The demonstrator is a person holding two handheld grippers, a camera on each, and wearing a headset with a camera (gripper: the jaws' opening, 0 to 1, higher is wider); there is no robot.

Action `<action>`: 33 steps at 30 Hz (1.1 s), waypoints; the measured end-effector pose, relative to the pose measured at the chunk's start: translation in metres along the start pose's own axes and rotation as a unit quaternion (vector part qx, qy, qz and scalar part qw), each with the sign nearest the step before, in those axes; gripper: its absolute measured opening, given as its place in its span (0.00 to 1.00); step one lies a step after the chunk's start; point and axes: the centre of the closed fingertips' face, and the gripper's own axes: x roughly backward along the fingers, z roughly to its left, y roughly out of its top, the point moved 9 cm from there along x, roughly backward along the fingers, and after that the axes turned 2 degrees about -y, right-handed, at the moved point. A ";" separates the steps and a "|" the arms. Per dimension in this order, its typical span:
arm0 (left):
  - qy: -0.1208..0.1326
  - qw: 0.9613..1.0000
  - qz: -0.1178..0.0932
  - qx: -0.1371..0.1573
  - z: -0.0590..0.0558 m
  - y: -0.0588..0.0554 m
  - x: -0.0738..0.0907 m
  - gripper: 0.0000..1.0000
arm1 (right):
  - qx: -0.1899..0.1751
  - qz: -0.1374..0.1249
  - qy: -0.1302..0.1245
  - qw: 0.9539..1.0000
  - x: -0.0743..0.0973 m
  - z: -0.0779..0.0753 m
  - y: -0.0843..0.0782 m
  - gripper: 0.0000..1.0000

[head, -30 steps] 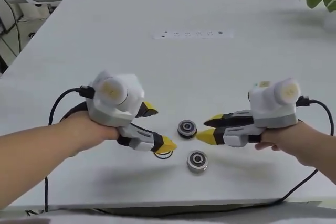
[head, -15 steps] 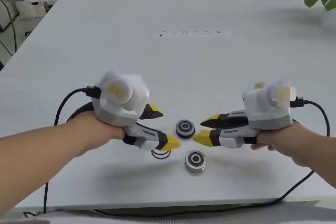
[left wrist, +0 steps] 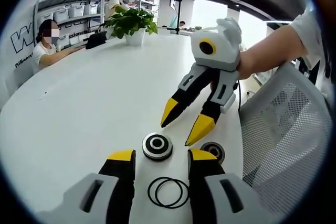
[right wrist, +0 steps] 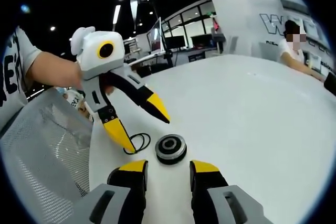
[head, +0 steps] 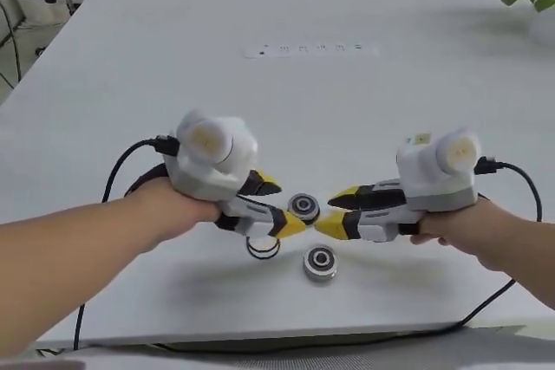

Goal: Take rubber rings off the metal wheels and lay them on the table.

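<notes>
Left gripper (head: 286,205) comes in from the left of the head view over the white table (head: 260,110). Its jaws are spread and hold nothing. Right gripper (head: 327,211) faces it from the right, its jaws likewise apart and empty, so the two sets of yellow tips nearly meet in the lower middle of the frame.

Between those tips sits one metal wheel (head: 303,205) flat on the table. In the left gripper view it lies just ahead of the gripper's own jaws, and in the right gripper view it is at bottom centre. A second wheel (head: 320,262) lies near it, lower in the head view and clear of both grippers.

Two thin black rubber rings (head: 263,248) lie overlapped on the table, below the left gripper's lower jaw in the head view.

So part of the job looks done, with two rings off and laid down. Each wheel shows a dark outer band, but I cannot tell whether that is a ring yet to come off. The wheel between the tips seems the one in hand, with neither gripper gripping it yet.
</notes>
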 end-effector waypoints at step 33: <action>0.010 1.000 0.008 -0.017 0.000 0.004 -0.018 0.12 | -0.004 -0.002 -0.005 1.000 0.001 -0.003 -0.004 0.30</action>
